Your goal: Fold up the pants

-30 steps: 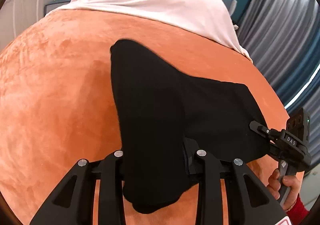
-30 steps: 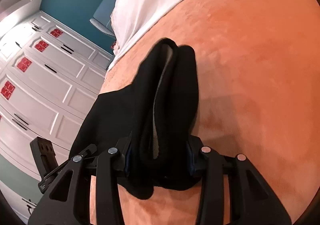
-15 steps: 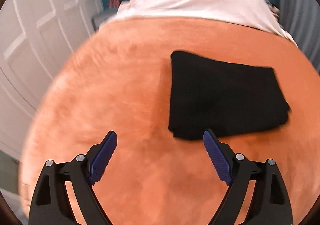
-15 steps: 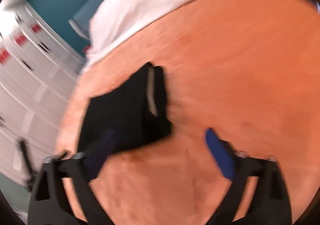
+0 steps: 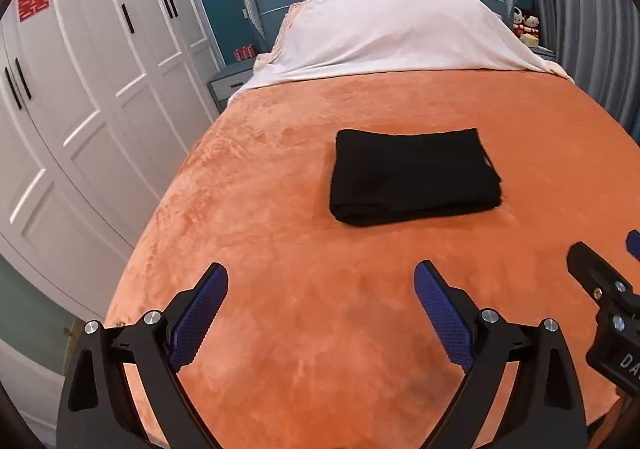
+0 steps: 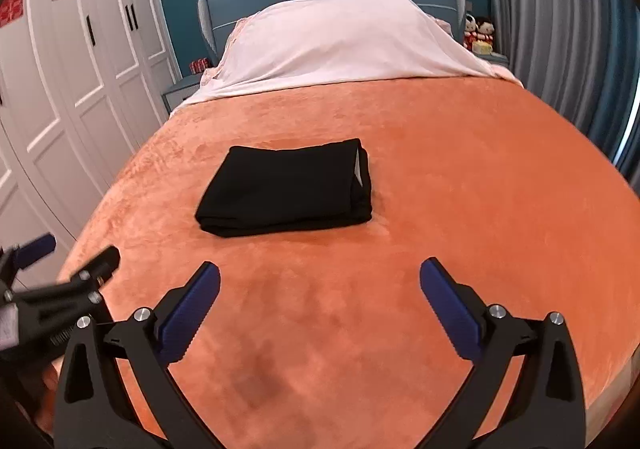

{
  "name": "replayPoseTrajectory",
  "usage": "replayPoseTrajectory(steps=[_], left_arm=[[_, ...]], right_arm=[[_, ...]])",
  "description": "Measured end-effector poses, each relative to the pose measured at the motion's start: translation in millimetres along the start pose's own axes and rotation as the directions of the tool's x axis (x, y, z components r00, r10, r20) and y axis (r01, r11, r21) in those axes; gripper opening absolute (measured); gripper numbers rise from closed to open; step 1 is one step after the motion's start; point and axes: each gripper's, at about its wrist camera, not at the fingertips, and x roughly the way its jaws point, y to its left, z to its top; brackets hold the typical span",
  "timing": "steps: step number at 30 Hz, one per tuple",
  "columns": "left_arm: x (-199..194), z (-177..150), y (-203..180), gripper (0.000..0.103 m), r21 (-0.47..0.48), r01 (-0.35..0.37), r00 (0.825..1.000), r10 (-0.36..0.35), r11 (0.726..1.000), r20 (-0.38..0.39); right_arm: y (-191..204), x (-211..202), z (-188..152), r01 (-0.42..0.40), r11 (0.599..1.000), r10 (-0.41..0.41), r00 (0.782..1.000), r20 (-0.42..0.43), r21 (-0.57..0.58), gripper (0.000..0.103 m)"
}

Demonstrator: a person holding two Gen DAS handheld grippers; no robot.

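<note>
Pants (image 5: 414, 177) — black, folded into a flat rectangle — lie mid-blanket, long axis crosswise, well ahead of left gripper (image 5: 322, 313) and right gripper (image 6: 320, 309), whose empty jaws are opening.

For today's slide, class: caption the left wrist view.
Folded black pants lie on the orange blanket; the left gripper, jaws opening, holds nothing.

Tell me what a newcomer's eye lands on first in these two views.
The folded black pants lie in a neat rectangle mid-bed on the orange blanket. Nearest the camera, the left gripper and the right gripper are opening with nothing between their jaws. Behind, a white sheet covers the bed's head.
</note>
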Motion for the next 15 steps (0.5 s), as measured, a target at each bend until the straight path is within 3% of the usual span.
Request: replayPoseTrajectory(steps=[5,15], left_arm=[[-11.4,-8.6,1.3,0.093,-0.027,0.028,0.999,-0.028,0.999,-0.018],[-19.0,-13.9,0.2,0.093,-0.038,0.067,0.997,-0.068,0.997,-0.034]], right_arm=[[-9.1,-16.2,-5.3,0.003,0.998,-0.004,1.000,0.004,0.056,0.098],[-6.1,-23.7,-7.7,0.000,0.999,0.000,1.000,0.007,0.053,0.098]])
